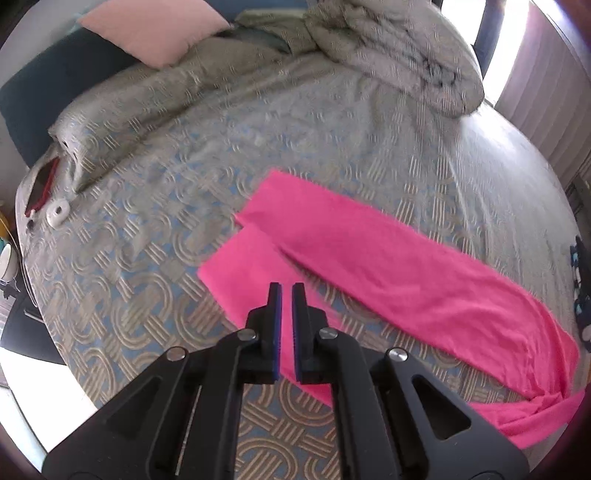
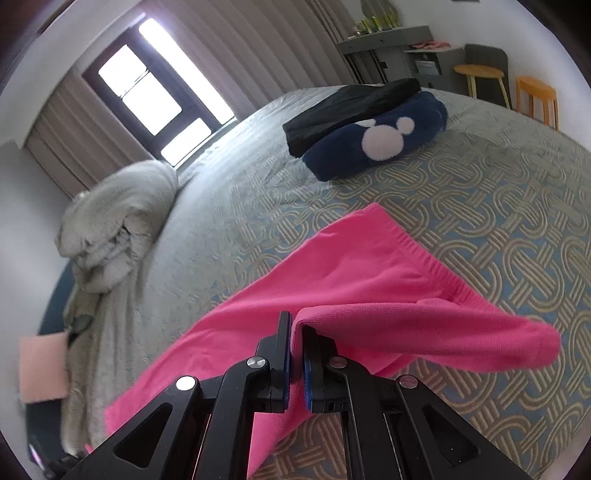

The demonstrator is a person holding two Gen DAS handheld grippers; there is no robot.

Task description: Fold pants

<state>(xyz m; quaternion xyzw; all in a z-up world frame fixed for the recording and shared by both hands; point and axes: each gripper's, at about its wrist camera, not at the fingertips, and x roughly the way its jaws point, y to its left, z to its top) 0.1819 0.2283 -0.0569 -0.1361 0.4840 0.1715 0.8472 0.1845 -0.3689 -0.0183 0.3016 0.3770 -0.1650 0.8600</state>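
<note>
Jaws, right: my right gripper [image 2: 296,325] is clamped on a raised fold of the pink pants [image 2: 369,280], near the elastic waistband [image 2: 432,258]; the cloth drapes from the pinch to either side, and one lobe hangs lifted off the bedspread [image 2: 498,206] to the right. Jaws, left: my left gripper [image 1: 287,291] has its two fingers nearly together, a narrow slit showing between the blue pads [image 1: 277,325], with nothing held; it hovers above the nearer leg of the pants [image 1: 369,251].

Left wrist view: the pants lie lengthwise across the patterned bedspread [image 1: 147,258], the two leg ends spread apart at the left, the far leg overlapping the near one, and the waist end bunched at the lower right edge of the picture. A pink pillow [image 1: 155,29] and a crumpled grey duvet [image 1: 399,48] lie at the head of the bed; a red phone [image 1: 40,188] and a small white case [image 1: 57,212] sit near the left edge.

Right wrist view: a folded navy garment with a white mouse-head motif [image 2: 380,136] lies well apart from the pants, touching a folded black garment [image 2: 347,107] behind it.
</note>
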